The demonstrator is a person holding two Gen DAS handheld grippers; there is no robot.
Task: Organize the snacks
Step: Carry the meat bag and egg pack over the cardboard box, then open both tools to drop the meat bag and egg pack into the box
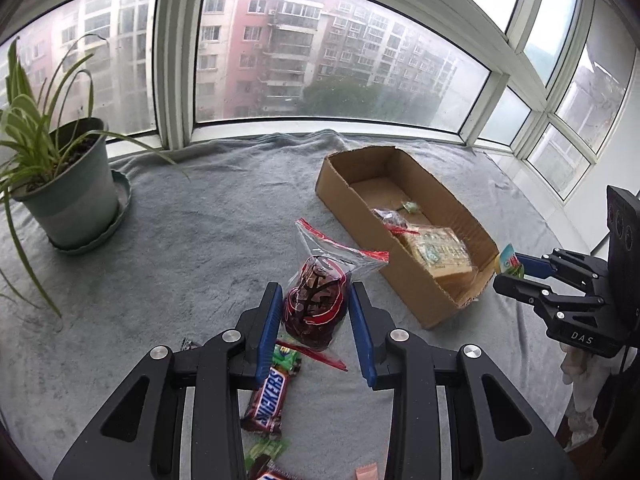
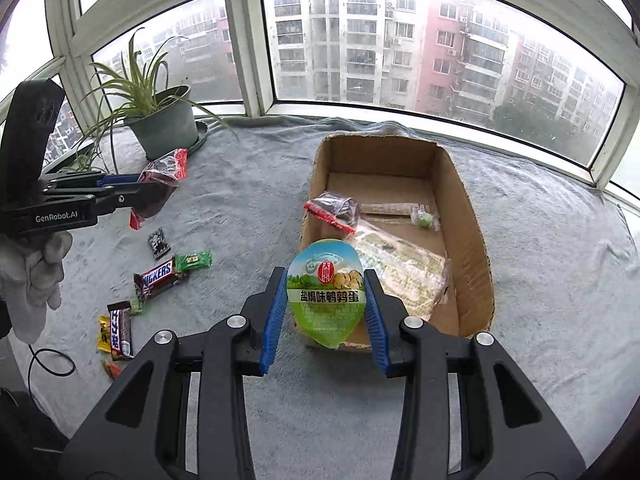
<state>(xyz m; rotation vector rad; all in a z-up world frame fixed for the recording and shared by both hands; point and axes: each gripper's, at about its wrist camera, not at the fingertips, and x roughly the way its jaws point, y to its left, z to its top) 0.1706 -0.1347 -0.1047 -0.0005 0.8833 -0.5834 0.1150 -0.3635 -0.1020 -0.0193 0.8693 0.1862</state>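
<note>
My left gripper (image 1: 314, 300) is shut on a clear zip bag of dark red snacks (image 1: 316, 304) and holds it above the grey cloth; the right wrist view shows it lifted at the left (image 2: 158, 184). My right gripper (image 2: 326, 292) is shut on a green egg-shaped quail-egg pack (image 2: 326, 292), just in front of the near end of the open cardboard box (image 2: 472, 248). In the left wrist view the pack (image 1: 508, 262) sits at the box's near corner (image 1: 436, 304). The box holds a wrapped cracker pack (image 2: 400, 272), a small zip bag (image 2: 334, 208) and a green candy (image 2: 424, 218).
Loose snacks lie on the cloth at the left: a Snickers bar (image 2: 158, 278), a green candy (image 2: 194, 260), a small black packet (image 2: 159, 243), a dark bar (image 2: 120, 334) and a yellow candy (image 2: 105, 332). A potted plant (image 2: 164, 124) stands by the window. A black cable (image 2: 52, 364) lies at the edge.
</note>
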